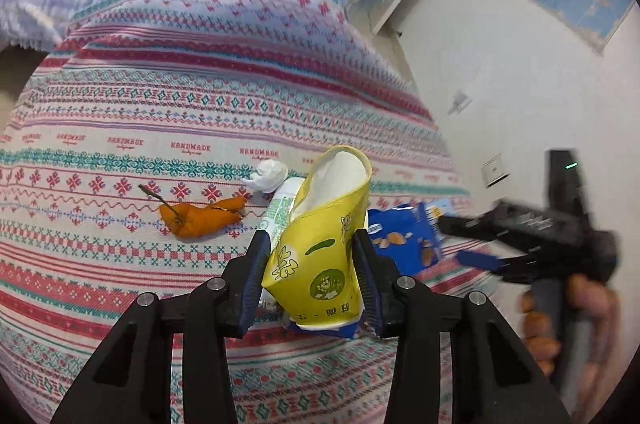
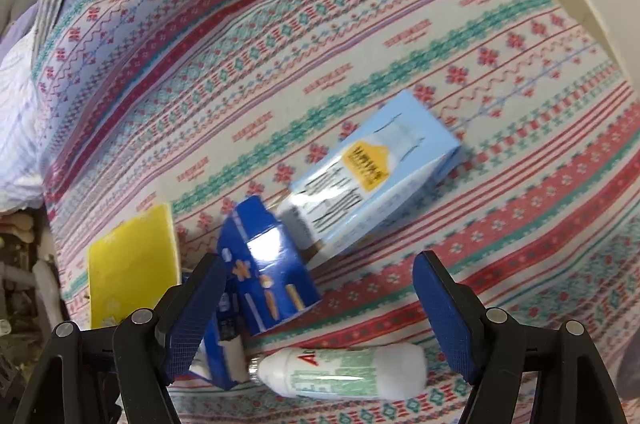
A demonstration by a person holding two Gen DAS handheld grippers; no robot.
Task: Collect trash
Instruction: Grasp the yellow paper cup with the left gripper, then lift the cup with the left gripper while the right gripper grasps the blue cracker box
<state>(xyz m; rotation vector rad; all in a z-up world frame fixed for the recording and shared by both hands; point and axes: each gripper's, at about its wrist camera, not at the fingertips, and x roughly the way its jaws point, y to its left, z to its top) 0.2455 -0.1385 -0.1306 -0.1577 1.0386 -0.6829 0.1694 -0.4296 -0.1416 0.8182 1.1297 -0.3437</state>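
An orange peel (image 1: 202, 220) lay left on the bed (image 1: 120, 103). The yellow cup (image 1: 320, 244) was clamped between the left gripper (image 1: 310, 256) fingers. The right gripper (image 2: 320, 308) was held open above the white bottle (image 2: 340, 376); a centred, gentle closure would be advised.

- Patterned woven bedspread (image 1: 168, 111) bore the repeated red word "HANDMADE".
- White plastic bottle (image 2: 348, 372) showed red letters "A" and a cut-off second letter.

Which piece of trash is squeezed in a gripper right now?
The crushed yellow cup. The left gripper pinches its sides, while the orange peel, tissue and blue wrapper just lie on the cloth.
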